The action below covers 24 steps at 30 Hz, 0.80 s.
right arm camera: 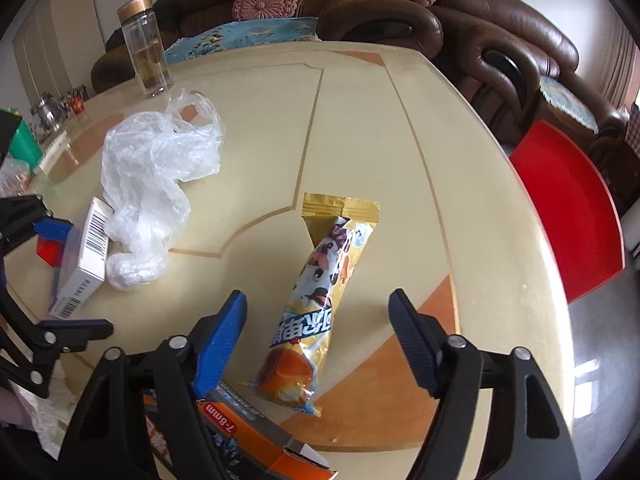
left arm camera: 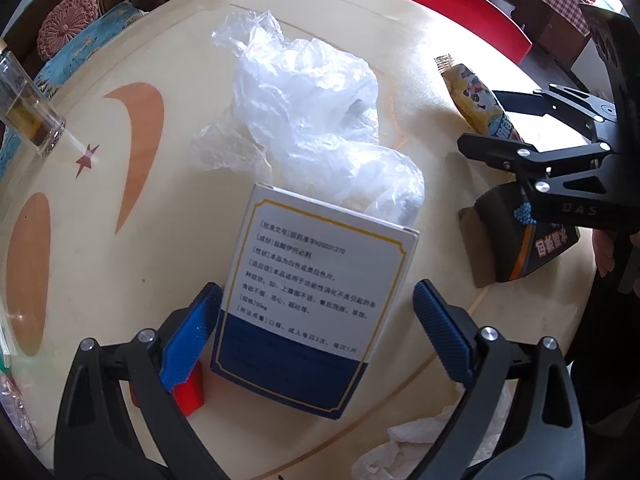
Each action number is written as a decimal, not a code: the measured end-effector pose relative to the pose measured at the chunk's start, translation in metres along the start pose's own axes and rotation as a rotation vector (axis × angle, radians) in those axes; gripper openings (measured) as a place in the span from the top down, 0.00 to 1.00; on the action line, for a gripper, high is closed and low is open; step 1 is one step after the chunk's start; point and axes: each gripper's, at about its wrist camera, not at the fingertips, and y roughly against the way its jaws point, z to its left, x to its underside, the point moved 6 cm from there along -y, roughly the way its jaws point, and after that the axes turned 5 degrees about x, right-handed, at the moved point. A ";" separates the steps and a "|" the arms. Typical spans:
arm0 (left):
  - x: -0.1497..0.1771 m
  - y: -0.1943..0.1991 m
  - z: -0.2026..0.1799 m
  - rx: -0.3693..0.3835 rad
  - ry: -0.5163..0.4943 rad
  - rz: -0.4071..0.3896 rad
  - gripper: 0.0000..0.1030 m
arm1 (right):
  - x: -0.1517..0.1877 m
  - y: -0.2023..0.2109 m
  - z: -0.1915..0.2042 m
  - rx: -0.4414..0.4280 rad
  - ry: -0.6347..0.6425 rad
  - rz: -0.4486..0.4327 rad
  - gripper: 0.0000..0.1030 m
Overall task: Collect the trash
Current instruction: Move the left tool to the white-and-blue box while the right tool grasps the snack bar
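A white and blue medicine box (left arm camera: pixel 312 304) lies on the cream table (left arm camera: pixel 100 248) between the fingers of my open left gripper (left arm camera: pixel 316 332), not gripped. A crumpled clear plastic bag (left arm camera: pixel 308 120) lies just beyond it. A small red block (left arm camera: pixel 188 394) sits under the left finger. My right gripper (right arm camera: pixel 318 336) is open around the lower end of a gold snack wrapper (right arm camera: pixel 320 304). An orange and black carton (right arm camera: pixel 244 432) lies under its left finger. In the right wrist view the box (right arm camera: pixel 86 256) and bag (right arm camera: pixel 156 176) lie to the left.
A glass jar with a gold lid (right arm camera: pixel 146 52) stands at the table's far edge. A red chair (right arm camera: pixel 576 208) stands at the right. White tissue (left arm camera: pixel 416 444) lies near the front edge. A brown sofa (right arm camera: pixel 480 36) is behind the table. Green clutter (right arm camera: pixel 24 140) is at far left.
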 end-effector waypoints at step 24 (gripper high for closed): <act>-0.001 0.009 -0.008 -0.015 0.013 -0.031 0.28 | -0.006 0.008 -0.003 -0.043 -0.026 -0.057 0.80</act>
